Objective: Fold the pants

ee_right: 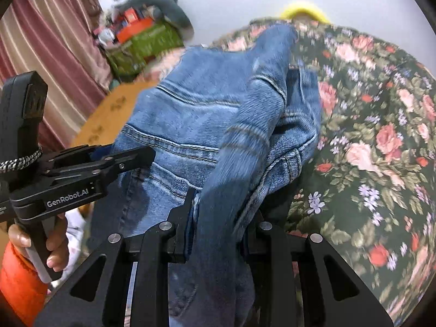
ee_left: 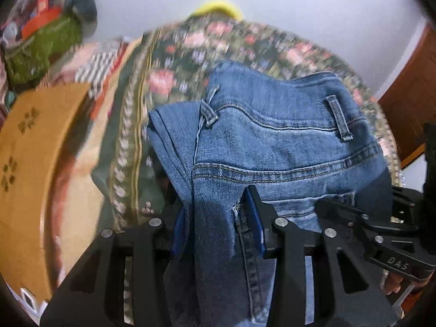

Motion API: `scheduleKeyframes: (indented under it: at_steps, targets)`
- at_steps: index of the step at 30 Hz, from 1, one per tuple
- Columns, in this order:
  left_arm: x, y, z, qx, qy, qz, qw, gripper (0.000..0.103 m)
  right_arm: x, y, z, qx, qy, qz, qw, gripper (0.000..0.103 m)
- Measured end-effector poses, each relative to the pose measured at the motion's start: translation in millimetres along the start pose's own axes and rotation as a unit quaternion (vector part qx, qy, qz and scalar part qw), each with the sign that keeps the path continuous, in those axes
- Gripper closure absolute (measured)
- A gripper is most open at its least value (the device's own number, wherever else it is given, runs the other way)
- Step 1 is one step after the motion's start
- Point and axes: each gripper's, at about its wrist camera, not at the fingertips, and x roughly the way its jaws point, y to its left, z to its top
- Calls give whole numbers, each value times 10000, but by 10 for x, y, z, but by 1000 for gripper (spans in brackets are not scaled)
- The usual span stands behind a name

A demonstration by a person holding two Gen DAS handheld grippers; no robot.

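I have blue jeans pinched in both tools: the left hand-held gripper is partly closed on a thick bunch of denim, and the right hand-held gripper is clamped tighter on another bunch. The jeans look already doubled over and hang above a bed with a floral bedspread, so laying them down remains. Beyond are a white wall, a striped curtain and cluttered boxes

Blue denim pants on a dark floral rose-patterned cover.
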Motion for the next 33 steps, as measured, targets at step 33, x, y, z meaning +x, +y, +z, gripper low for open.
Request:
scheduleKeyframes:
  at_steps: [33]
  targets:
    - [-3925, -1235, -1574, 1044, -3229, 355, 9400, 52, -3548, 1285, -1326, -659, -3591, -409, 9301, 68]
